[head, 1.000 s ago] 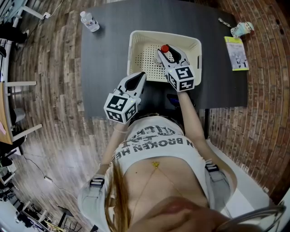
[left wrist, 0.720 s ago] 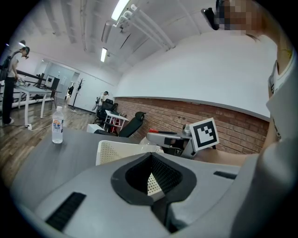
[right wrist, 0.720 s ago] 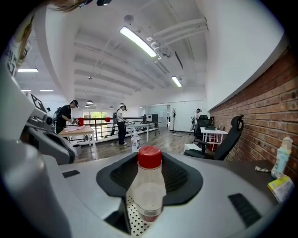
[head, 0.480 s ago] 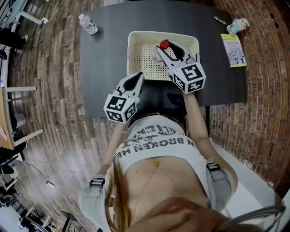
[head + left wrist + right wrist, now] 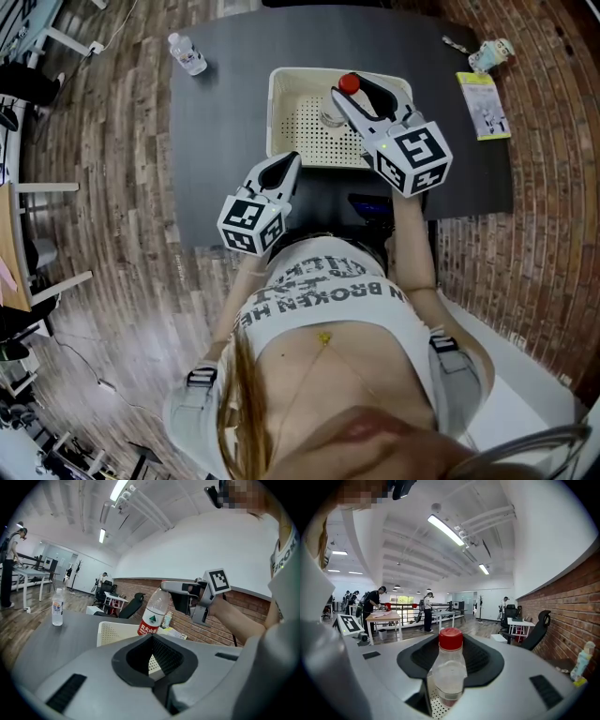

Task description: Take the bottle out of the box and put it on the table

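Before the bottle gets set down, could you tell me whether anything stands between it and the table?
Only the box wall: the bottle, held in the right gripper, hangs within its outline, base hidden, so clearance is uncertain.

The box [image 5: 281, 103] is set on the table [image 5: 216, 141], right of the middle and toward the near edge. The bottle [image 5: 349, 83] is held upright between the jaws of the right gripper [image 5: 352, 96], over the box's far right part. The left gripper [image 5: 281, 167] is held just before the box's near left corner, outside the rim. A second bottle [image 5: 187, 53] is stood at the table's far left corner, well apart from the box. A booklet [image 5: 485, 105] is laid at the table's right edge, and a small container [image 5: 492, 54] is placed behind it at the far right corner.
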A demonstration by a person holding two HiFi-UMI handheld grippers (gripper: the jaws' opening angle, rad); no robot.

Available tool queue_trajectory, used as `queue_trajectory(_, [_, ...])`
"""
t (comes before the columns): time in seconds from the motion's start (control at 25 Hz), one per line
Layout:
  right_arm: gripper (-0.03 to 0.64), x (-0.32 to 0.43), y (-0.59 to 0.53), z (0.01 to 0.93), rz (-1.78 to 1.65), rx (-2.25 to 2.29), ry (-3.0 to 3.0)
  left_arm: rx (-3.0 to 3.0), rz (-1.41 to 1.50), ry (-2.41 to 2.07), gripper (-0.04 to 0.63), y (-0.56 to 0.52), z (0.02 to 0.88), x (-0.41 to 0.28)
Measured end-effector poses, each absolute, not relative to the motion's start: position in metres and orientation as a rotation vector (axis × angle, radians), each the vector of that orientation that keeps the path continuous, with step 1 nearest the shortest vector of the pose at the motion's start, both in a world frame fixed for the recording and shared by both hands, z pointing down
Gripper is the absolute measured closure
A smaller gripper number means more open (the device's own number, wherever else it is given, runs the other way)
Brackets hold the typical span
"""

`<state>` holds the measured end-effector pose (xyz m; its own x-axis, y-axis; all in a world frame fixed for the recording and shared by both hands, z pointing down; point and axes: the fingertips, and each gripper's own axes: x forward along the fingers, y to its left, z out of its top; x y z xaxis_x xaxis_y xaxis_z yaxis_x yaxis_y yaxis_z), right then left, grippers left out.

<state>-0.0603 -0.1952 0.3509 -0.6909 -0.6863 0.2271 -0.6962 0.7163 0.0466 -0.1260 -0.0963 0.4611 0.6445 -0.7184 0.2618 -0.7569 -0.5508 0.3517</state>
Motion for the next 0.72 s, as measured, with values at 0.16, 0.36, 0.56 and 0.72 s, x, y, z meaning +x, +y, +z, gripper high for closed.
queue_trajectory(0.16, [0.463, -0.061, -0.191, 0.341, 0.059, 1.095, -2.705, 2.435, 0.117, -1.169, 0.591, -0.096, 0.459, -0.128])
queue_trajectory(0.36, [0.463, -0.061, -0.186, 0.337, 0.064, 1.087, -2.7, 2.427, 0.106, -1.185, 0.591, -0.091, 0.457, -0.129])
queue_trajectory(0.56, [0.463, -0.062, -0.181, 0.336, 0.061, 1.078, -2.696, 2.419, 0.098, -1.191, 0.591, -0.085, 0.457, -0.131])
queue_trajectory(0.72, [0.463, -0.058, -0.177, 0.337, 0.071, 1.089, -2.693, 2.418, 0.094, -1.187, 0.591, -0.081, 0.458, -0.131])
